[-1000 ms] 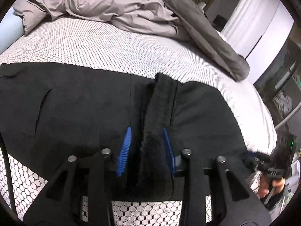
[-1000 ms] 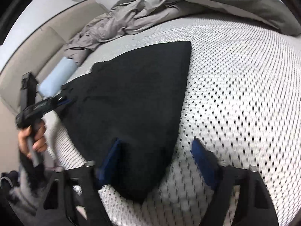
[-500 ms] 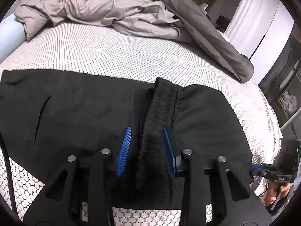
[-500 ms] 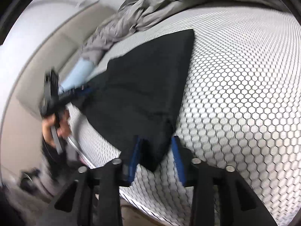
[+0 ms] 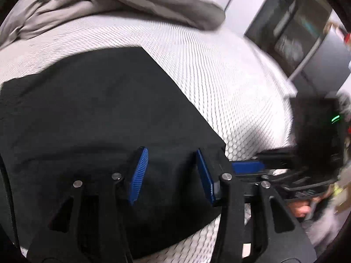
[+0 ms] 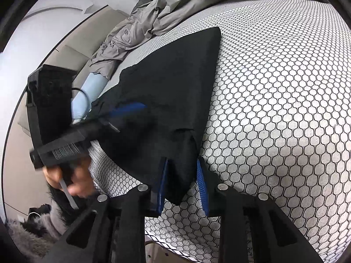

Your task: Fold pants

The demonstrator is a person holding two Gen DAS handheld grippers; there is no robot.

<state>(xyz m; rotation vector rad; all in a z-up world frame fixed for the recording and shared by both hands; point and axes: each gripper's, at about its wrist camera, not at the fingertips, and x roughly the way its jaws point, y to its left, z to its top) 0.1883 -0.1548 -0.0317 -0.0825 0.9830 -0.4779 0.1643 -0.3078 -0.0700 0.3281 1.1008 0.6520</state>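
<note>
The bed (image 6: 285,100) with honeycomb cover carries black pants (image 6: 175,83), bare cover beyond their far edge. Only the right view shows the right hand-held gripper (image 6: 183,182) clamping a corner. The left hand-held gripper (image 5: 171,173) hangs half-open over fabric, gripping nothing.

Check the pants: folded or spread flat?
Folded: the pants lie doubled, a second layer's edge showing near the right hand-held gripper.

This is a bedroom in a home. A bed (image 6: 285,87) with a white honeycomb-patterned cover fills both views, a rumpled grey duvet (image 6: 140,28) is heaped at its far side, and a padded beige headboard (image 6: 65,57) lines the wall beside a pale blue pillow (image 6: 87,92).
</note>
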